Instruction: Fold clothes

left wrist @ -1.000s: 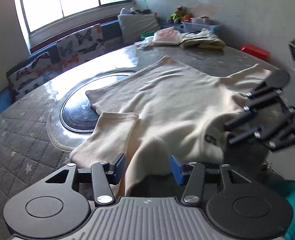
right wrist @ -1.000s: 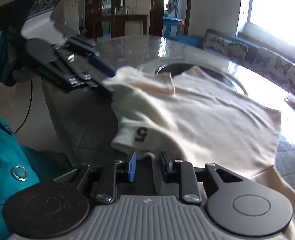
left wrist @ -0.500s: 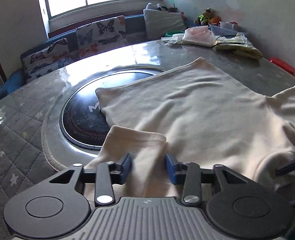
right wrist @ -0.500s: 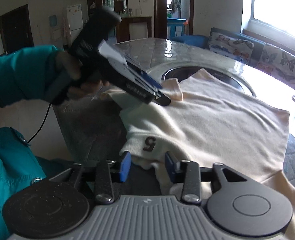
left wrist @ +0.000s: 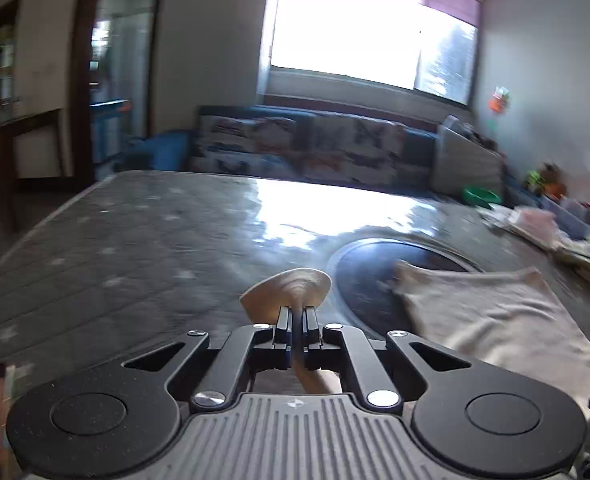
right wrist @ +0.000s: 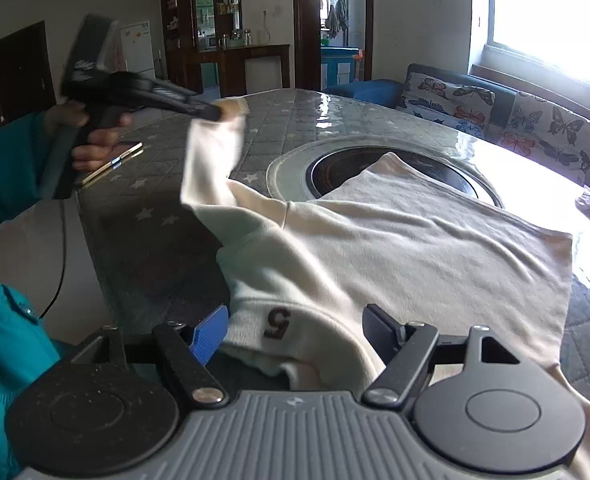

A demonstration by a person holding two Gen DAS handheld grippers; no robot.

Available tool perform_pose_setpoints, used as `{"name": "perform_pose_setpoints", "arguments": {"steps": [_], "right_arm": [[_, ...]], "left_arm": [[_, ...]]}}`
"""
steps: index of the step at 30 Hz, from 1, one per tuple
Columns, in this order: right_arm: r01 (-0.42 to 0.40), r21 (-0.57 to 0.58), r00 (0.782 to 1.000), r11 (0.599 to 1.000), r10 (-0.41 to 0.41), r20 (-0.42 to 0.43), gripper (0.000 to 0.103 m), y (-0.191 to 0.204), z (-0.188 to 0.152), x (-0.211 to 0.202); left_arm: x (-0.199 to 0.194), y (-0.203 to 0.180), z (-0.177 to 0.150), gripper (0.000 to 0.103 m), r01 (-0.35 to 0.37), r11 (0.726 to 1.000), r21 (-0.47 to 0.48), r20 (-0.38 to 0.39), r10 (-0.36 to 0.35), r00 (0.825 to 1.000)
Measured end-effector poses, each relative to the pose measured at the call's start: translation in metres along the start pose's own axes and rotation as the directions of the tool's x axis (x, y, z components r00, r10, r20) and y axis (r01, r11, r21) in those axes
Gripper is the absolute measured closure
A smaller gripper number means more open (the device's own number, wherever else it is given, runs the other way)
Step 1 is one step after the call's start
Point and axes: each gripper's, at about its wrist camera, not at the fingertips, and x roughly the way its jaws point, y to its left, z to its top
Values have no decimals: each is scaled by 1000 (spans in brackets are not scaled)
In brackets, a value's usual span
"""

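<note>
Gripping sleeve cuff (left wrist: 291, 292), left gripper (left wrist: 297, 322) pinched fully closed, cuff raised above quilted table cover (left wrist: 127, 248). Right gripper (right wrist: 297, 330) spread wide, holding nothing, poised over collar area bearing "5" tag (right wrist: 277, 323). Cream shirt (right wrist: 415, 240) lies spread on table, hem overlapping round inset cooktop (right wrist: 335, 168).

Motion-blurred sleeve (right wrist: 211, 160); shirt (right wrist: 415, 248) hem cut off at the frame edge.
</note>
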Motion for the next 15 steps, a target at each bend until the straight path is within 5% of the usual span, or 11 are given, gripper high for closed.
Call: {"name": "perform_pose_setpoints", "arguments": {"steps": [9,15], "right_arm": [[-44,-35,997,998,41,-65,24,10,-6,25],[-48,-24,998,999,47,-43,24,9,-5,20]], "left_arm": [[-9,50,-27,94,-198,978,-64,-52,195,979],[-8,38,-7,84,-269,963,-33,-44,268,962]]}}
